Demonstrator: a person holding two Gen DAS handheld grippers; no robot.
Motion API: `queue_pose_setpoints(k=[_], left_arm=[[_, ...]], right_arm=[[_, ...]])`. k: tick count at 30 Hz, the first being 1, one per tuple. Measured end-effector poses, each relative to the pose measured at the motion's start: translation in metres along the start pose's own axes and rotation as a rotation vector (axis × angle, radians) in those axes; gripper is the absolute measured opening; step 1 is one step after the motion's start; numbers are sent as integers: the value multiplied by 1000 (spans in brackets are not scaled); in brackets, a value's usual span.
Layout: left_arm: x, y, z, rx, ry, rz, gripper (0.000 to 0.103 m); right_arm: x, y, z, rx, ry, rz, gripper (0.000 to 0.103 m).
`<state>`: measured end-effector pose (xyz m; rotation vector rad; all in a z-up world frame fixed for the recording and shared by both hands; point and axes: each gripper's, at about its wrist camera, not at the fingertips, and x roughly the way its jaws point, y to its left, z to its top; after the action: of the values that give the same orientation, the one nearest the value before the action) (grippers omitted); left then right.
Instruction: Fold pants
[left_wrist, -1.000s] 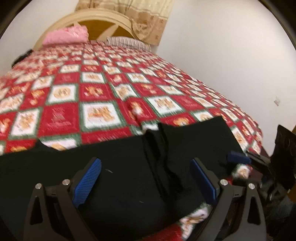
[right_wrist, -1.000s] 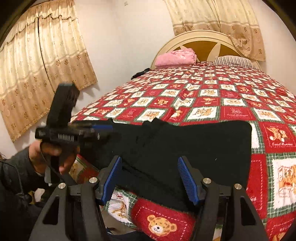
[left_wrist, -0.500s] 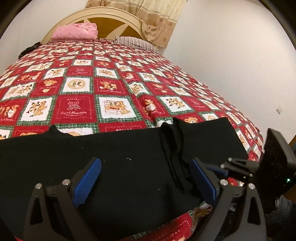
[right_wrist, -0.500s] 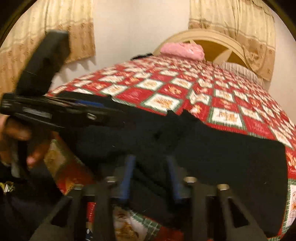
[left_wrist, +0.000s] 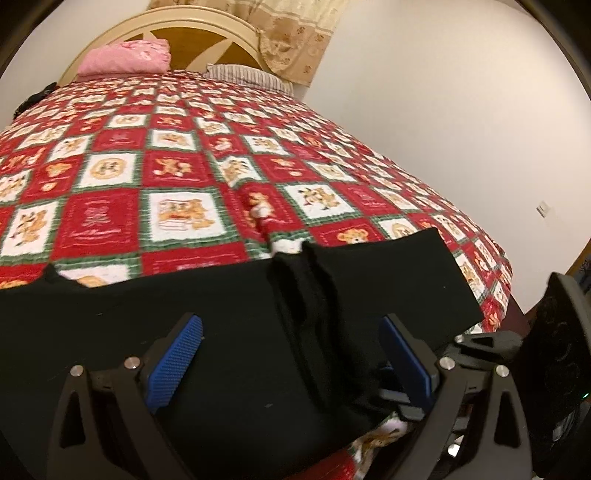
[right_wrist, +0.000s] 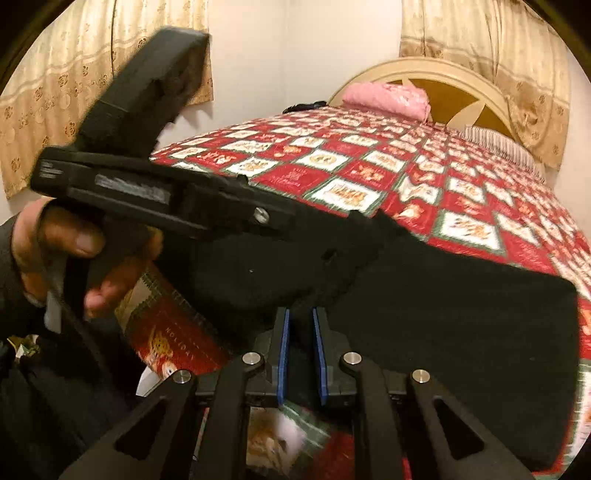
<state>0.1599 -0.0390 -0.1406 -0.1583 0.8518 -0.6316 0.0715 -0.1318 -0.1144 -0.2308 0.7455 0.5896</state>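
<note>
Black pants (left_wrist: 221, 314) lie flat across the near end of the bed, with a bunched ridge (left_wrist: 306, 295) running through their middle. My left gripper (left_wrist: 291, 354) hovers open just over them, its blue pads (left_wrist: 177, 354) wide apart and holding nothing. In the right wrist view my right gripper (right_wrist: 301, 332) sits at the near hem of the pants (right_wrist: 443, 314). Its narrow jaws have black cloth pinched between the pads and are opening slightly. A hand (right_wrist: 55, 236) holds the left gripper's black body (right_wrist: 147, 188) at the left.
The bed has a red, white and green bear-patterned quilt (left_wrist: 177, 214), and its edge drops off right under the grippers. A pink folded blanket (left_wrist: 125, 59) and a striped pillow (left_wrist: 243, 74) lie by the headboard (right_wrist: 443, 77). Curtains (right_wrist: 55, 85) hang on the left wall.
My right gripper went from wide open to nearly closed around the pants' near hem, and it rolled. The left gripper stayed open and shifted only slightly over the pants.
</note>
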Motion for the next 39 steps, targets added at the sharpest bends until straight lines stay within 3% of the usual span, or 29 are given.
queue_pose_setpoints(k=[2,3,11,13,15,18,23,28,34,39], left_arm=[[9,-4,2,-3,20,-27,91],[13,-6,3,-8,31,-33,87],[42,-14,5,-63,85,-45,68],[45,-16,6,-61,84,-22,55],[45,-16,6,-56,96,-23,14],[36,-20,6,-51,82,-38,13],[-2,-17,14,-54,26,-58,13],[-31,21,12,-128,17,-13,13],[-18,50,-8,-176,62,46,13],[-12,51,-16,-175,66,59,14]], right_arm=[[-16,-11,-4,42,-27,34,40],[-24,-15,-6,62,-47,50,43],[-61,-32,-23,140,-177,76,43],[-61,-34,-22,146,-192,78,43],[-64,-35,-23,151,-211,74,44],[-72,-38,-27,163,-246,60,54],[-84,-48,-28,205,-310,35,55],[-81,-53,-29,227,-308,25,58],[-68,-46,-30,189,-255,33,59],[-32,-53,-38,219,-67,-21,64]])
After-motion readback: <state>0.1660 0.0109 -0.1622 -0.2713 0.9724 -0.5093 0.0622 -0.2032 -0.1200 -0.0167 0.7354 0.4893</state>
